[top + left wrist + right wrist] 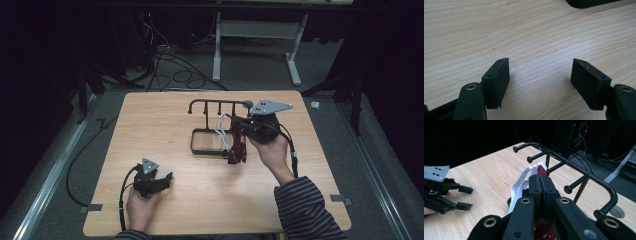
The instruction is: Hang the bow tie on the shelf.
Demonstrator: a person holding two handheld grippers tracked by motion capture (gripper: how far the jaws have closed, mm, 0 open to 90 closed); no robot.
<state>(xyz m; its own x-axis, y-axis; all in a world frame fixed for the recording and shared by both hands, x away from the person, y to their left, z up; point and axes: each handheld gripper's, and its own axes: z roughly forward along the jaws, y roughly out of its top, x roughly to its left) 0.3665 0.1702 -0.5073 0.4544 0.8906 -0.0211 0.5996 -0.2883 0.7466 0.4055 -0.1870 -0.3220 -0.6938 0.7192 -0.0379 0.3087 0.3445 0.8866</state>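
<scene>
Right gripper (540, 183) clamped tight on a dark red fabric pouch with white cord loops (237, 147), dangling long axis vertical. Black metal peg rack (574, 167) just beyond at 1 o'clock from the fingertips, smooth round-tipped pegs pointing back. Left gripper (540, 82) spread wide, holding nothing, over pale wooden table (529, 32).

Black rack (215, 125) stands mid-table, slightly far of centre; its peg bar (564, 161) spans above the frame base (206, 142), pegs jutting out with narrow gaps between. Dark red cloth with white straps (236, 145) hangs at rack's right side. Bare tabletop (165, 115) left and near: open passage.
</scene>
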